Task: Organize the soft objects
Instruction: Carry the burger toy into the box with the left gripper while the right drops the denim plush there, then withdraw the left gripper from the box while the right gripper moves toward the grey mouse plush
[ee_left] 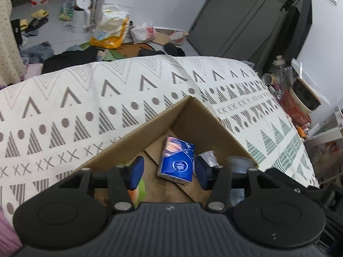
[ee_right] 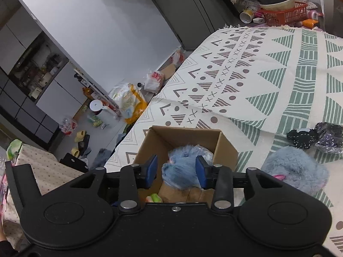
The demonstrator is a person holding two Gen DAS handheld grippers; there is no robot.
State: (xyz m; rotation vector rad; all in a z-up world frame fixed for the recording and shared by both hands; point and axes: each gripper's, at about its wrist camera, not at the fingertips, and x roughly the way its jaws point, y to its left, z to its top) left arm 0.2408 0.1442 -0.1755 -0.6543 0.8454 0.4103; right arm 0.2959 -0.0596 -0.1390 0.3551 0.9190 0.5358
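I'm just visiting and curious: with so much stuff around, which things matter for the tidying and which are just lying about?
Part of the job:
cardboard box
blue tissue pack
blue fluffy item between the right tool's fingers
second blue fluffy item
dark spotted cloth

Lying about:
orange basket
yellow bag
slippers

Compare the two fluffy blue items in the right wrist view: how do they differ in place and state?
The fluffy blue item in the box lies inside the cardboard box, between the right gripper fingers, which are spread wide. The fluffy blue item on the cloth lies outside the box on the patterned cloth, with nothing near it gripping. That one shows a pink patch. Both are pale blue and furry.
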